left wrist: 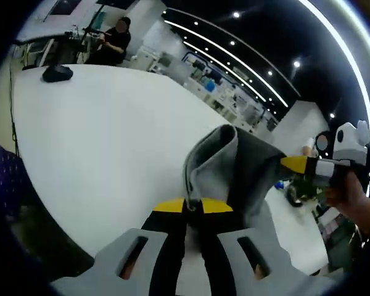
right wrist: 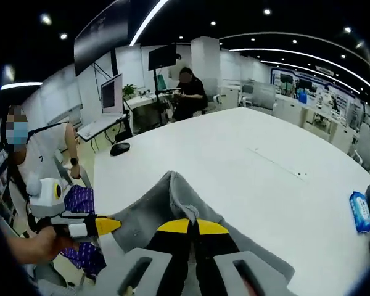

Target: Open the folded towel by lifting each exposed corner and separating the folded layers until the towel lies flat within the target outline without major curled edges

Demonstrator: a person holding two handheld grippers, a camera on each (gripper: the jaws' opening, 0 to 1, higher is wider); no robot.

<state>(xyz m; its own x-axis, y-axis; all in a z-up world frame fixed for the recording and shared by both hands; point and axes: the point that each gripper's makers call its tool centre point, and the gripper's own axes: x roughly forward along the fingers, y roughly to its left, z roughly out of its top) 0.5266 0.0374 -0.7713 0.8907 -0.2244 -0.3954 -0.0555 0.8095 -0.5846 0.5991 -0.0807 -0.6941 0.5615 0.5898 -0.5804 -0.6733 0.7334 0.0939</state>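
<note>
Here, one grey towel (left wrist: 234,166), held up off a white table (left wrist: 111,154) between two hand-held grippers.

Left gripper view: the left gripper (left wrist: 200,206) rises from the bottom edge, yellow tips pressed together on a fold of the towel, which bunches just above them. The right gripper (left wrist: 296,164) enters from the right, a hand (left wrist: 351,197) behind it, its yellow tip touching the towel's far edge. A dark object (left wrist: 57,73) lies near the table's far end, with a seated person (left wrist: 111,43) beyond it.

Right gripper view: the right gripper (right wrist: 193,227) has its yellow tips closed on a towel edge; the cloth peaks just above them and drapes down on both sides. The left gripper (right wrist: 108,225) comes in from the left, its tip pinching the towel's other end, with a hand (right wrist: 40,243) behind it. This view adds a blue packet (right wrist: 360,211) near the table's right edge, a monitor (right wrist: 111,94) on a desk beyond the table, and a person in white (right wrist: 43,151) standing at the left. A dark mouse-like item (right wrist: 119,148) sits at the table's far corner.
</note>
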